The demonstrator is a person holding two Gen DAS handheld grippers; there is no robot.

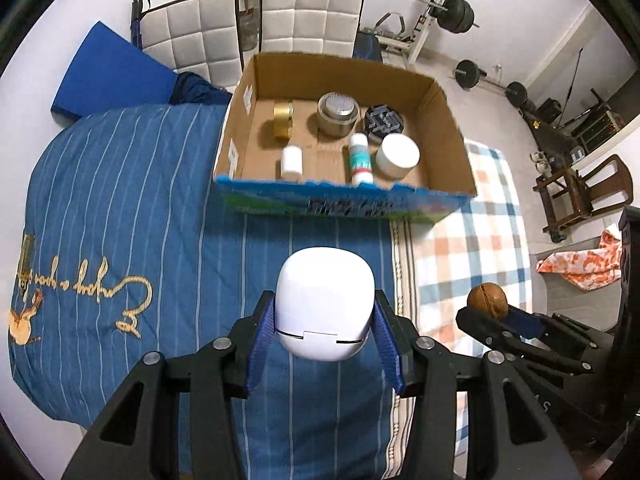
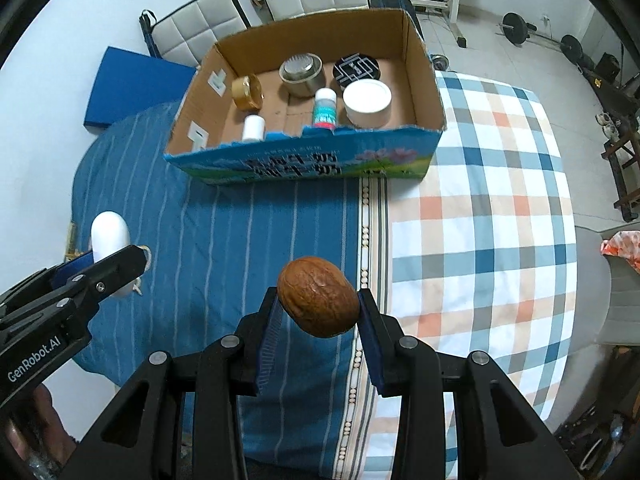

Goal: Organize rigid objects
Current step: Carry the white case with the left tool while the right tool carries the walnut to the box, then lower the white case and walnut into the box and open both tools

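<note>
My left gripper (image 1: 325,312) is shut on a white rounded case (image 1: 325,300) and holds it above the blue striped cloth, short of the cardboard box (image 1: 448,120). The case also shows in the right wrist view (image 2: 110,236). My right gripper (image 2: 318,304) is shut on a brown walnut-like shell (image 2: 318,296), also above the cloth; it shows in the left wrist view (image 1: 487,300). The box (image 2: 424,80) holds a gold tape roll (image 1: 282,120), a metal tin (image 1: 338,114), a black patterned tin (image 1: 382,122), a white jar (image 1: 397,156), a labelled bottle (image 1: 360,158) and a small white bottle (image 1: 291,162).
A blue striped cloth (image 1: 120,200) and a checked cloth (image 2: 480,200) cover the table. Two white padded chairs (image 1: 312,12) stand behind the box. A blue pad (image 1: 108,72) lies at back left. Weight equipment (image 1: 456,12) and wooden chairs (image 1: 580,192) stand to the right.
</note>
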